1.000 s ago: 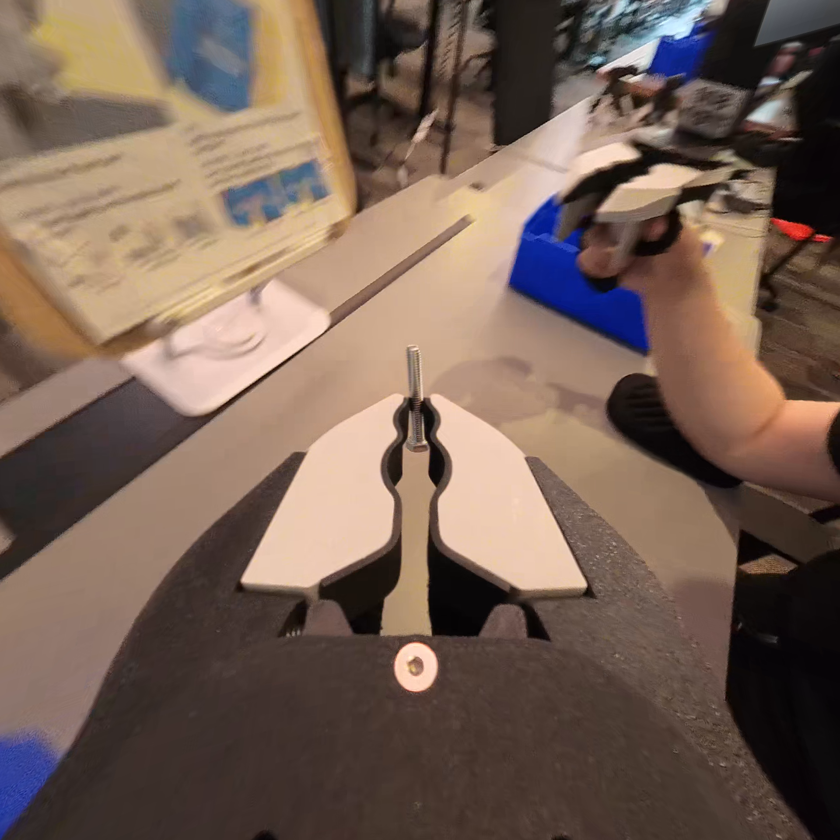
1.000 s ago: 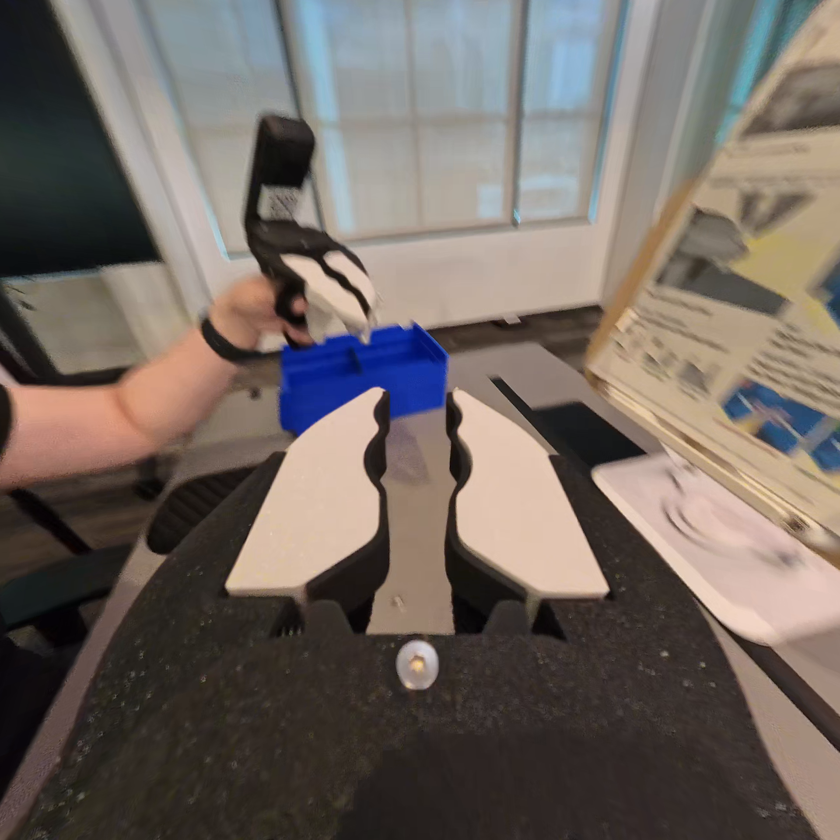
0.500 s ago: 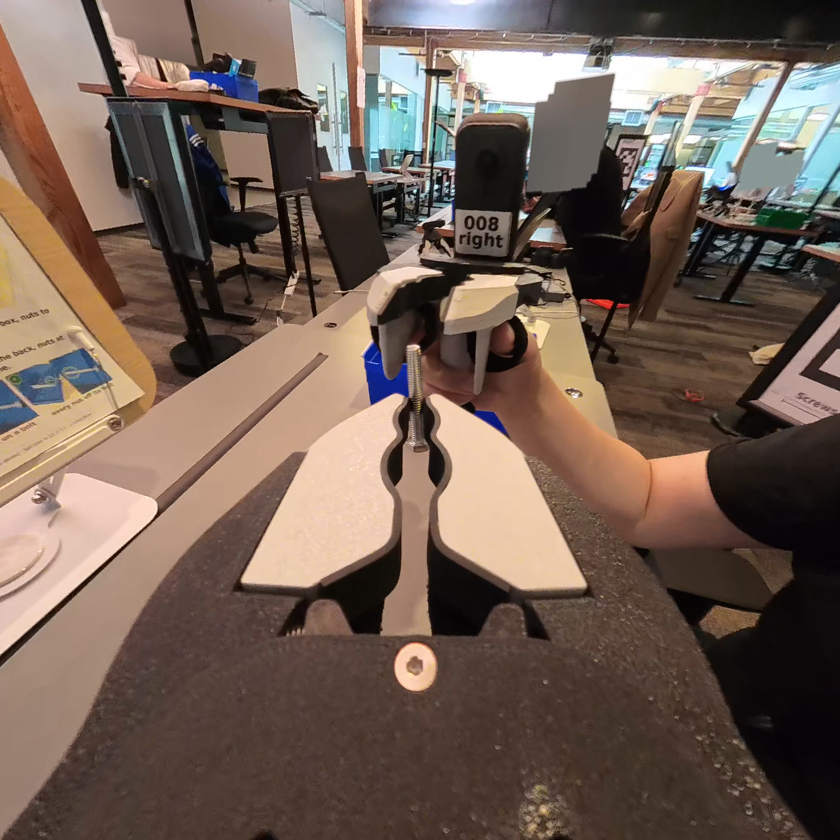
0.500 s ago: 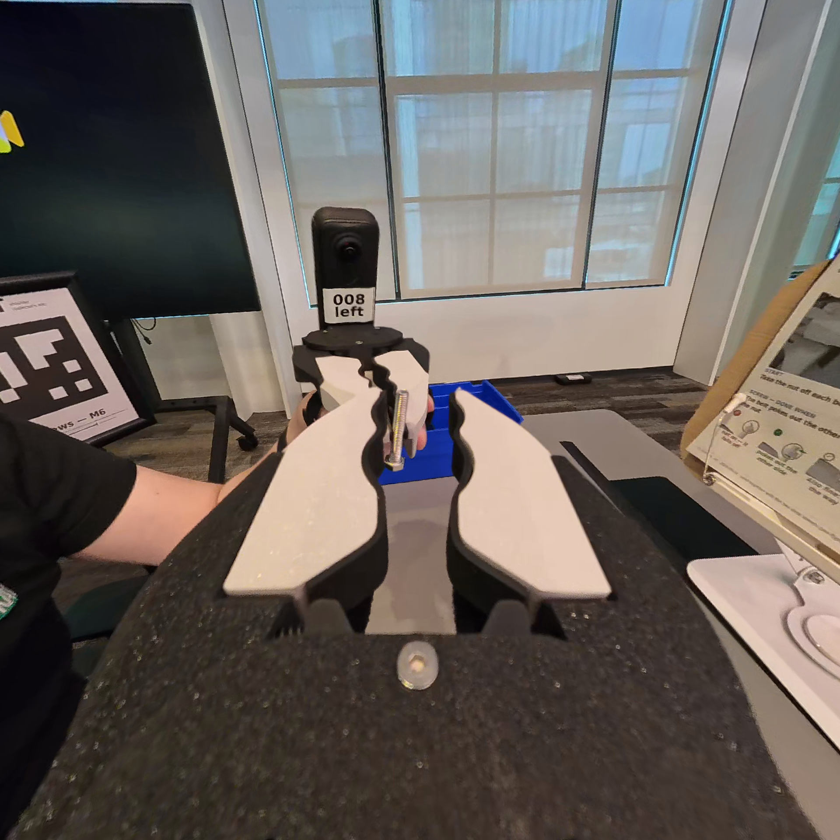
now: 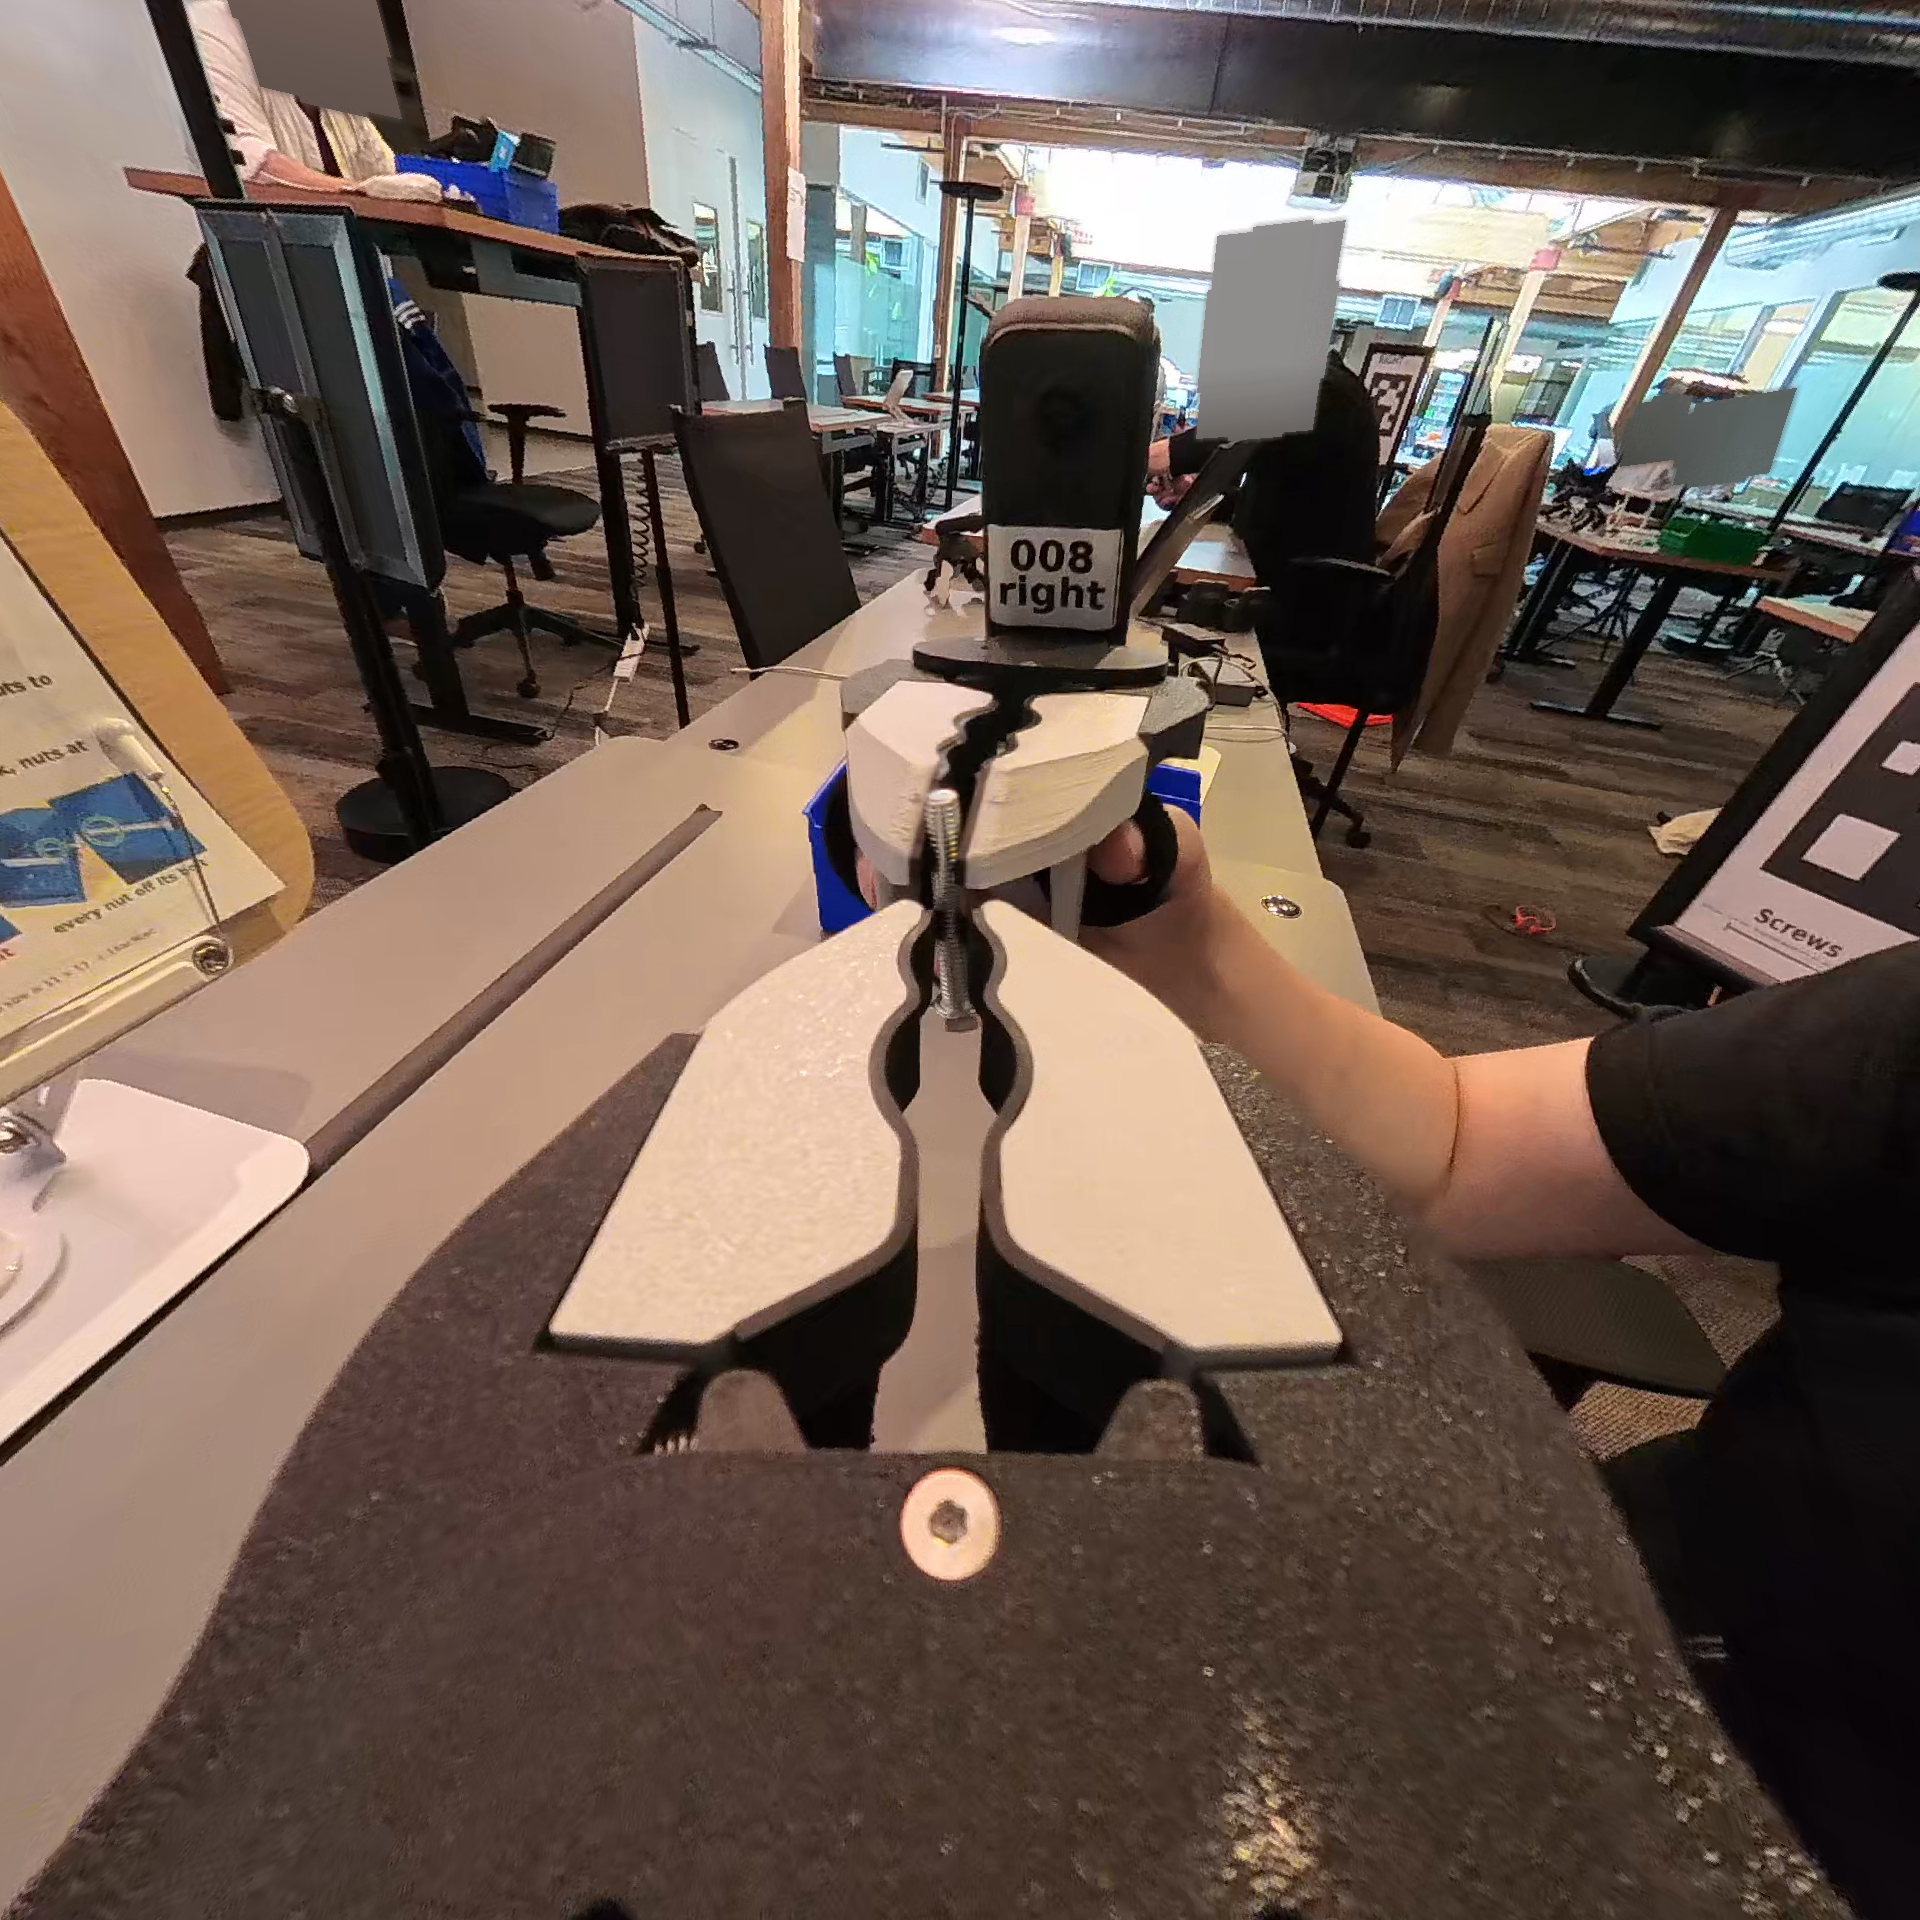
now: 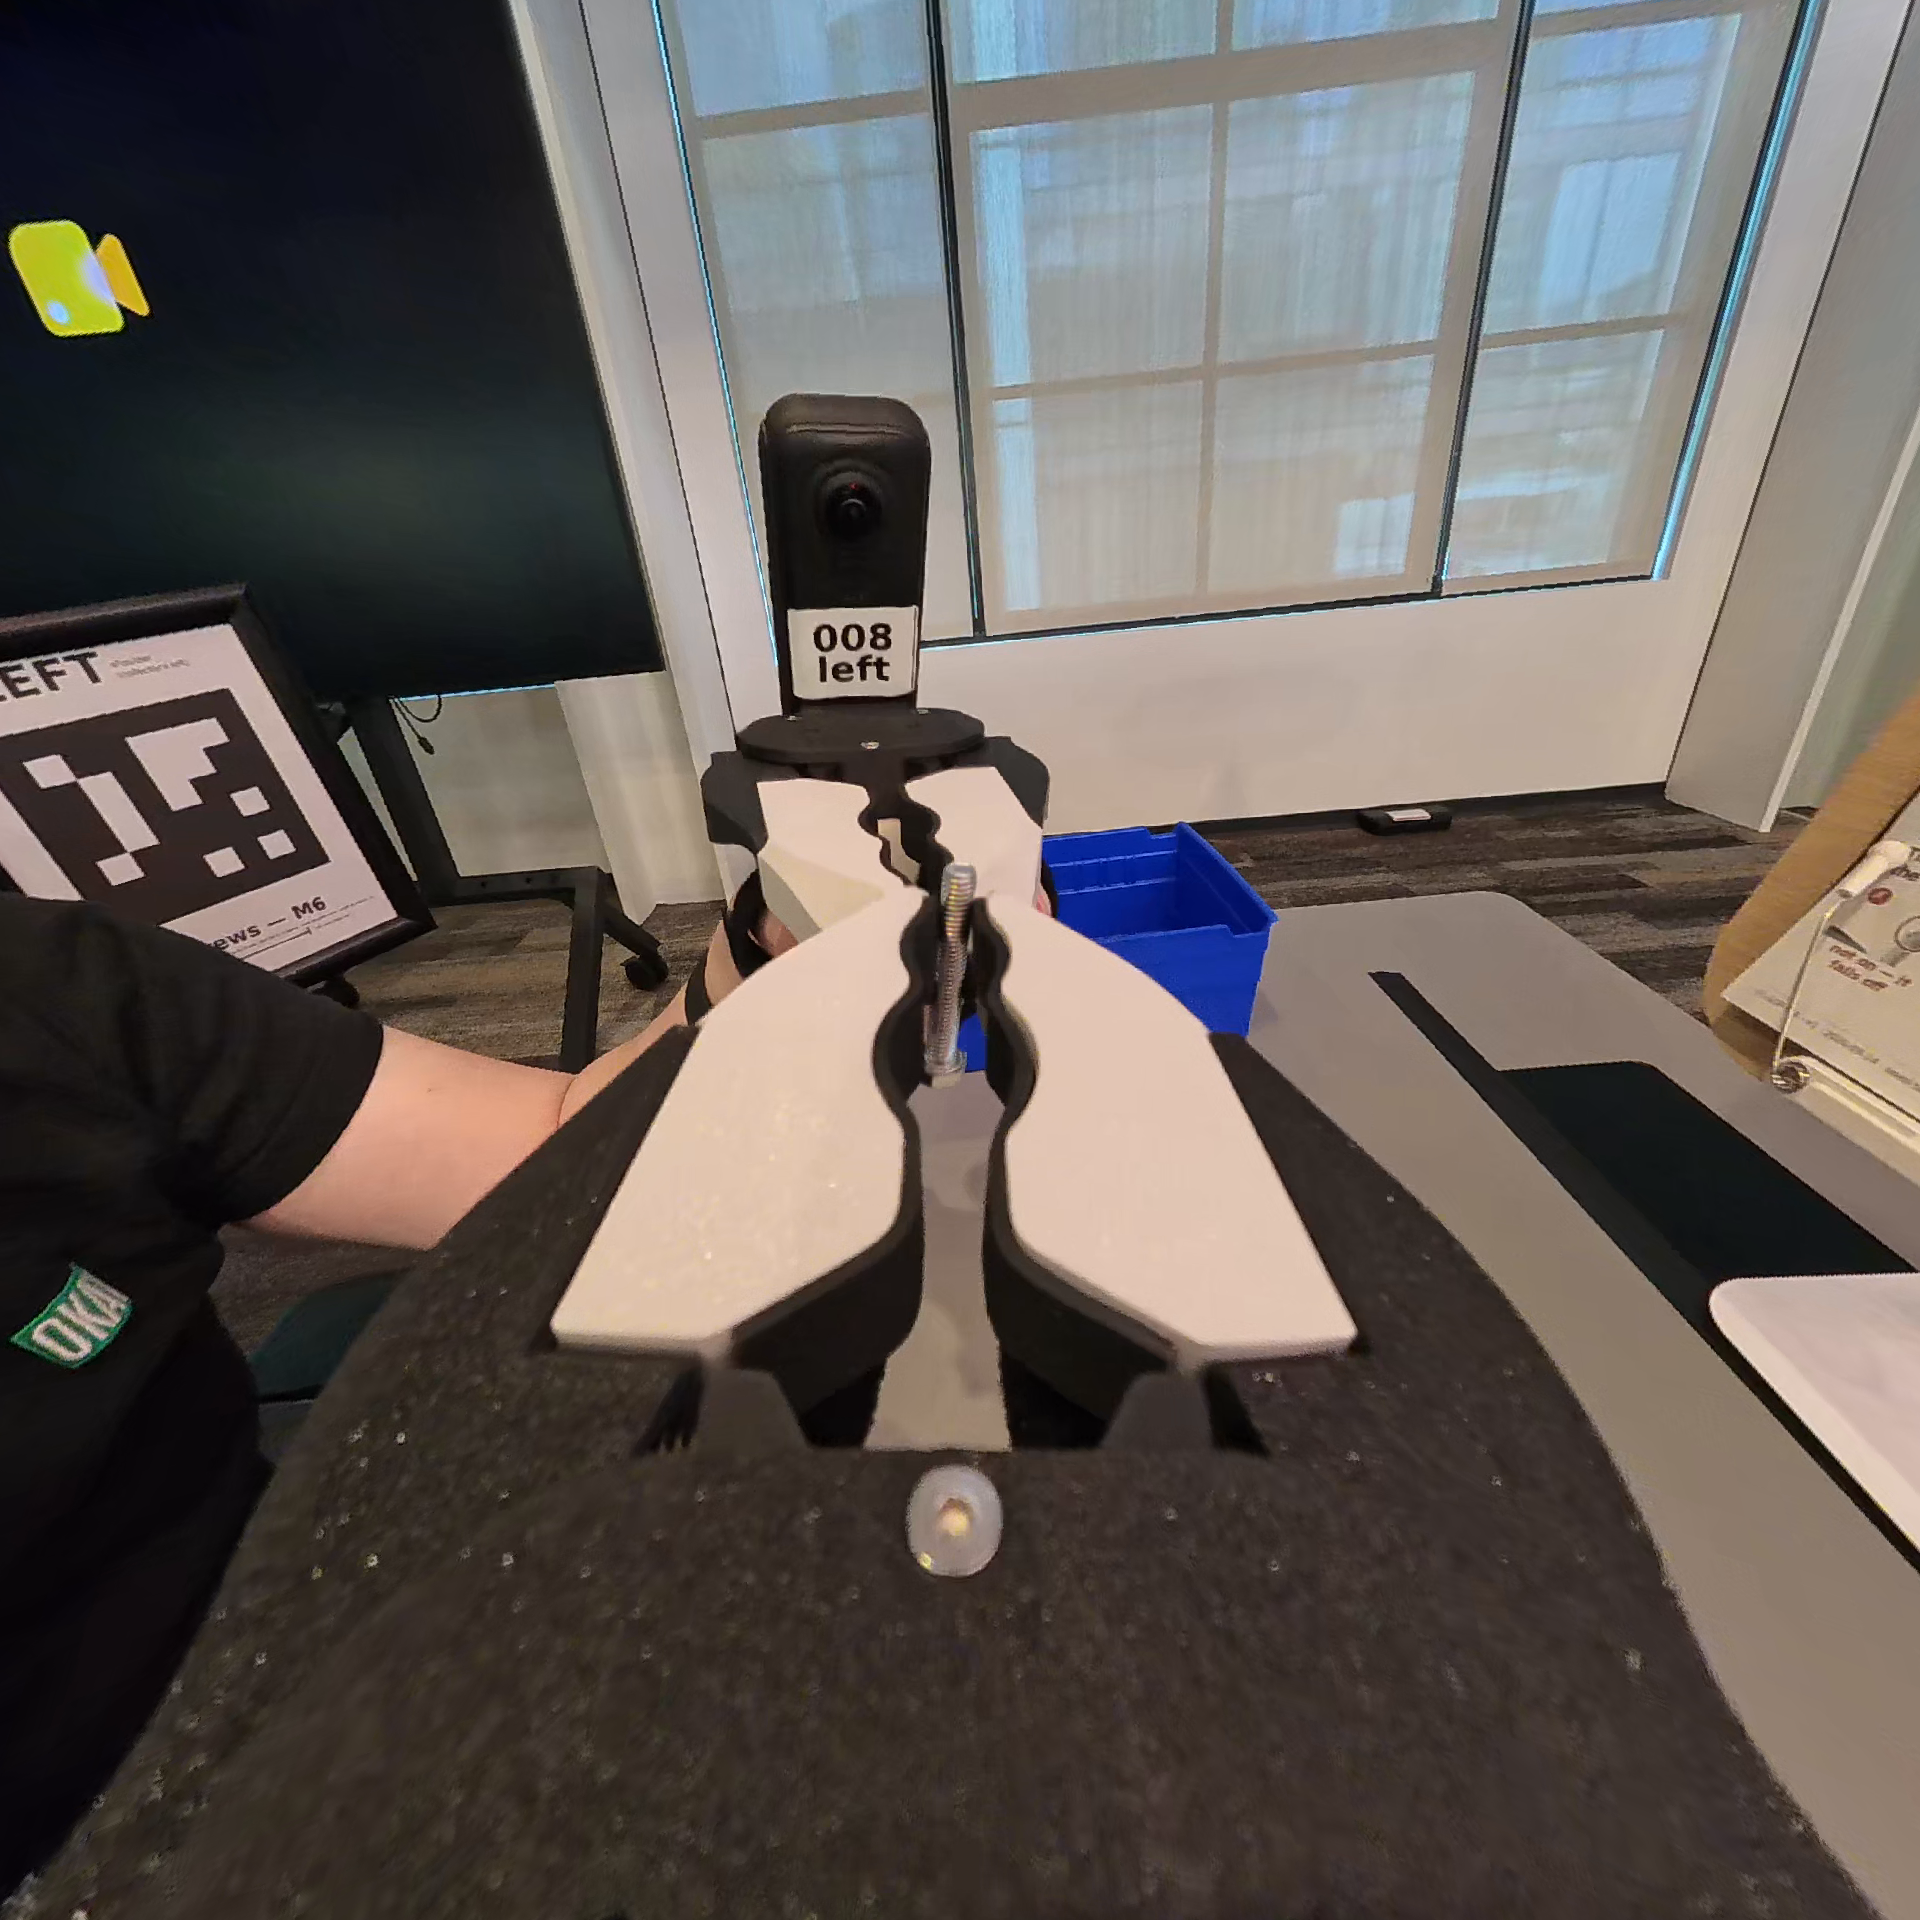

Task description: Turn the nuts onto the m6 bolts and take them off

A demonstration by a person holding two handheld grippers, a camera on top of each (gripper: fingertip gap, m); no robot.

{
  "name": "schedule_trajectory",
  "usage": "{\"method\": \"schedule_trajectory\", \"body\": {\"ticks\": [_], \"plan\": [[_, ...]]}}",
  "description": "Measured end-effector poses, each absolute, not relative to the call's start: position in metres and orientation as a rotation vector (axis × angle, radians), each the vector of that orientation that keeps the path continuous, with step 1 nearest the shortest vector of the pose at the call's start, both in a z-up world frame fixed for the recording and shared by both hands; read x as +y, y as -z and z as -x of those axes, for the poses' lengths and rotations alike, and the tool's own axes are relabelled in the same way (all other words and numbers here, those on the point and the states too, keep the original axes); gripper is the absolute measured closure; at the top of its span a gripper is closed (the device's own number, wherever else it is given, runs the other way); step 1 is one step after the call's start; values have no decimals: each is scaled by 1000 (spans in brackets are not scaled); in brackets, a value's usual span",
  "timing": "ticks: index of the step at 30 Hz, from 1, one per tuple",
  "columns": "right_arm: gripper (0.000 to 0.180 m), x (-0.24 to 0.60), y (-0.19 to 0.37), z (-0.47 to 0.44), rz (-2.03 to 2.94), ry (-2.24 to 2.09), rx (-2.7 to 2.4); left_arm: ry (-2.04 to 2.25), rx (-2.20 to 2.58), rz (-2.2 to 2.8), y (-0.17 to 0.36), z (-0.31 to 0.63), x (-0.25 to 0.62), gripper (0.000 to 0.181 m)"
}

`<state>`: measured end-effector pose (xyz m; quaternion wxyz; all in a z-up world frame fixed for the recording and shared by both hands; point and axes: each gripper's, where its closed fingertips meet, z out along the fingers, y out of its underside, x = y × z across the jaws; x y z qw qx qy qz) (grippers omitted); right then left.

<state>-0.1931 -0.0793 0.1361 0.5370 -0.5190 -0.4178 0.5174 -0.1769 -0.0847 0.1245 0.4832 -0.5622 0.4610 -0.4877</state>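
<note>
The bolt [image 5: 948, 914] stands upright in the air above the grey tabletop [image 5: 436, 997], its head at the bottom and its threaded shank rising clear of the tips that pinch it. The left gripper [image 5: 951, 920] has its jaws closed on the lower shank just above the head, with only a narrow wavy slit left between the white fingers [image 5: 769, 1122]. Facing it head-on, the right gripper [image 5: 961, 831] sits just beyond the bolt's upper end; in the right wrist view the same bolt [image 6: 951, 977] stands in the slot of the right gripper [image 6: 951, 925], whose jaws are drawn nearly together around it, though whether they actually press the threads cannot be told. No nut can be made out on the shank. The left gripper [image 6: 894, 842] shows there just behind the bolt, a black camera on top. A blue bin [image 6: 1153, 914] sits on the tabletop behind the grippers, and a propped instruction board [image 5: 94, 810] stands on a white base [image 5: 156, 1174] off to one side.
</note>
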Motion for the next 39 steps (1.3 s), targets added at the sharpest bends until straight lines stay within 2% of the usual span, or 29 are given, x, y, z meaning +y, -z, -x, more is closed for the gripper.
{"method": "schedule_trajectory", "body": {"ticks": [10,39], "plan": [[175,-76,-135,195,1260,-1271,-961,1351,1063,1407,-124,184,-81,167],[175,-67,-120,195,1373,-1289,-960,1453,1096,1571,-95,172,-77,172]]}}
